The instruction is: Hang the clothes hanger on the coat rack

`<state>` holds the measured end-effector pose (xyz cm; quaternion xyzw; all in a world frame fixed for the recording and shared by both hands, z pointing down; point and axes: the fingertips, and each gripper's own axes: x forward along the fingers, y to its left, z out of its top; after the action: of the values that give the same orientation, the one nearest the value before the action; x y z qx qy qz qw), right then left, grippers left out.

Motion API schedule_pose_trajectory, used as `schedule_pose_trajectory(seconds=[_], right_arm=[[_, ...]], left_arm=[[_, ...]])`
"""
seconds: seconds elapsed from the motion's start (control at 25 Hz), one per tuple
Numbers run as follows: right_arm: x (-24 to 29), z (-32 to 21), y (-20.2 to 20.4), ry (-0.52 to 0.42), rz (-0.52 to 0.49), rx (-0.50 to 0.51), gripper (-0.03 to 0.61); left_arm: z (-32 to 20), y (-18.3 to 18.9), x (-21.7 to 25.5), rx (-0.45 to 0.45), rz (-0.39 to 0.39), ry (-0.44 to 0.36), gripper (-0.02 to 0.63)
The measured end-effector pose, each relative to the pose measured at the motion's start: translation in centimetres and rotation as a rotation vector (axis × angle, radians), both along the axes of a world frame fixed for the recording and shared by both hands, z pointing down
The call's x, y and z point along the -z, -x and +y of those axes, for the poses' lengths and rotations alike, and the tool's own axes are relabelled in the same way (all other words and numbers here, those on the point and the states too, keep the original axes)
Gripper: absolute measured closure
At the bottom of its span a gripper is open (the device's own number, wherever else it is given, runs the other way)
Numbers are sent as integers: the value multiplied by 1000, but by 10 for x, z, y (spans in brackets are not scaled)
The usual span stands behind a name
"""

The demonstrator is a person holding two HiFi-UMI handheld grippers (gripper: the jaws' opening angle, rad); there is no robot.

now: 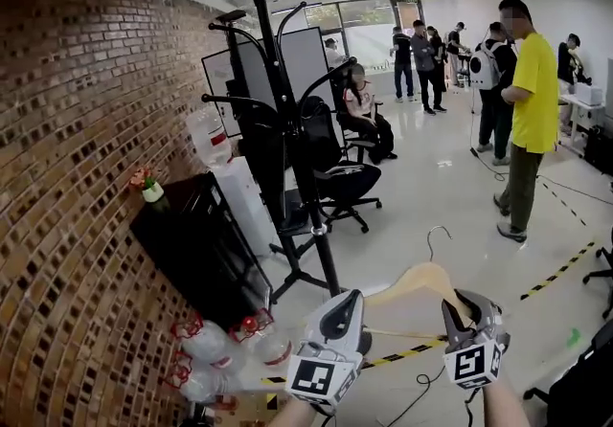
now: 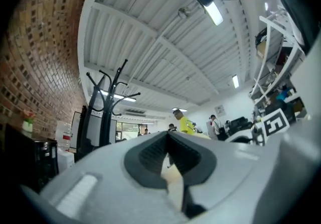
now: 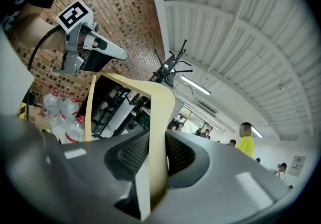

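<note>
- Hanger work, caught in the air: held the clothes hanger (image 1: pixel 421 280) low in the head view, at about 5 o'clock, between both grippers and clear of the floor.
- Clamped the left gripper (image 1: pixel 354 305) on the left end of the pale wood; had the jaws almost together, with only a thin piece of wood between the pads.
- Clamped the right gripper (image 1: pixel 460 310) on the right arm of the same hanger; had the jaws partly apart, with the pads pressed on both sides of the wooden arm.
- Pointed the metal hook (image 1: pixel 437 235) toward 12 o'clock, touching nothing.
- Faced the coat rack (image 1: pixel 287 128), black and upright, at about 11 o'clock from the hanger and well apart from it.
- Passed along a brick wall (image 1: pixel 77 128) at 9 o'clock, with a black cabinet (image 1: pixel 192 234) against it and water bottles (image 1: pixel 215 348) on the floor at 7 o'clock.
- Showed a person in a yellow shirt (image 1: pixel 534 95) standing at 2 o'clock, with more people farther behind.
</note>
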<state>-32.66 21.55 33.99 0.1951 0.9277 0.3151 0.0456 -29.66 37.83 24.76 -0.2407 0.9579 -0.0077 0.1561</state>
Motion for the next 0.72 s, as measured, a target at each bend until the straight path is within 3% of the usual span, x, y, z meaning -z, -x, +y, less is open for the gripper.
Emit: schedule_pose_trajectory(seconds=[0.28,0.44,0.72], right_arm=[[36,111,41,-130,-108,43,482],[58,170,64,-149,-157,66,482],[90,251,91,-210,-219,95,482]], left_arm=[[101,16,6,100,-24,17,609],[152,24,10,142,-29,-4,609],[206,43,15,166,-49,-12,609]])
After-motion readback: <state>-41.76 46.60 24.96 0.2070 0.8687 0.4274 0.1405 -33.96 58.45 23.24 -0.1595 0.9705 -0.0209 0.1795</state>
